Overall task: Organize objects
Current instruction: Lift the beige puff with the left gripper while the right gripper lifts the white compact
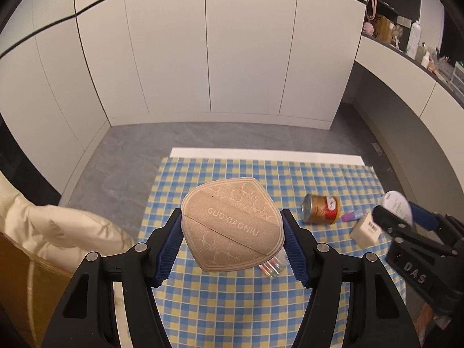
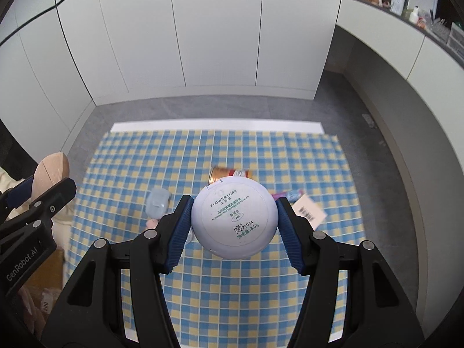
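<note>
The left gripper [image 1: 232, 237] is closed on a tan heart-shaped powder puff [image 1: 230, 224] printed GUOXIAONIU, its blue ribbed pads pressing the puff's two sides and holding it in the air above the blue-and-yellow checked tablecloth [image 1: 232, 304]. The right gripper [image 2: 233, 223] is clamped the same way on a round pale lilac pressed-powder compact [image 2: 234, 220], label side facing the camera, also clear of the cloth. Just below and beyond the left gripper's right finger a small clear tube [image 1: 274, 265] lies on the cloth. Left of the right gripper lies a small pale blue translucent container [image 2: 157, 203]. Farther out, between the two grippers, a gold tin can [image 1: 320, 208] lies on its side, with a purple-and-blue tube [image 1: 352, 216] and a white barcoded box [image 1: 365, 229] beside it. Beyond the table's far edge are grey floor [image 1: 130, 150] and white cabinet doors [image 1: 203, 43].
</note>
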Demonstrator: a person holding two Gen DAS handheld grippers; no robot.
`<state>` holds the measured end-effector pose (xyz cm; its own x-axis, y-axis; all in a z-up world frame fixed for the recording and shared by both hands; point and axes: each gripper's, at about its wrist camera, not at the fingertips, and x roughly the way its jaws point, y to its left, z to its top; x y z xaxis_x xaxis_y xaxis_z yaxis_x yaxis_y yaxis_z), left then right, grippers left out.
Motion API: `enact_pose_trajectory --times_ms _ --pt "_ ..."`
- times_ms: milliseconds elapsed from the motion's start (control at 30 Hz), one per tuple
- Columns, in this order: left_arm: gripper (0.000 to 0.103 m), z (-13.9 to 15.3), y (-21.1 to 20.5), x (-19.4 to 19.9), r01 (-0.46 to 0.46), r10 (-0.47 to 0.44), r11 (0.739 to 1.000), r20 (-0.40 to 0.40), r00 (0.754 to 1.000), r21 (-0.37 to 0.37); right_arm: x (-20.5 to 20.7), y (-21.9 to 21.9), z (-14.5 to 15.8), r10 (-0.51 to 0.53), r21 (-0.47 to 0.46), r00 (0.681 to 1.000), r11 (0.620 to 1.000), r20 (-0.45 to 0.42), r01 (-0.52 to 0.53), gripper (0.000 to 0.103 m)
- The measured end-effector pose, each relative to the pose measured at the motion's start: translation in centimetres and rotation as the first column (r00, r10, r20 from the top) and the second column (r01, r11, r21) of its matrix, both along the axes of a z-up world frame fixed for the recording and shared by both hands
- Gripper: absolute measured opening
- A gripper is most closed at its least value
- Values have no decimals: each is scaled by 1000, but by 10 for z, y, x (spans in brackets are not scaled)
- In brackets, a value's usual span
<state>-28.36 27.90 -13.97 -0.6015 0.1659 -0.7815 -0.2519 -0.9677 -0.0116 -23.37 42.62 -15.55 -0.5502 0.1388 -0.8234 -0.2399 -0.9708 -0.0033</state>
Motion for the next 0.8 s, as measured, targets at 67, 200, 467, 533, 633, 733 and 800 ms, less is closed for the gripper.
enact_pose_trajectory --times_ms 67,200,467,533,633,733,800 --pt "66 16 -2 1 2 -2 1000 -3 1000 3 4 1 19 0 13 1000 1000 -14 0 60" --pt "66 47 -9 3 -10 10 1000 -22 1000 10 9 3 55 5 13 1000 1000 -30 -5 60" --pt "66 105 -21 12 -31 33 999 -77 996 30 16 1 122 14 33 997 999 -74 -12 60" --pt "66 117 -21 17 -29 31 999 -90 995 27 20 0 139 18 37 996 999 -90 -15 60" --pt "66 132 -21 24 -32 35 999 -111 993 24 25 -3 159 26 49 993 999 -115 -20 60" --pt "66 146 -24 30 -37 42 998 -117 992 47 31 -5 180 34 63 990 998 -140 -25 60" --pt "66 153 -26 33 -38 45 998 -115 992 57 35 -7 190 39 68 988 997 -152 -29 60"
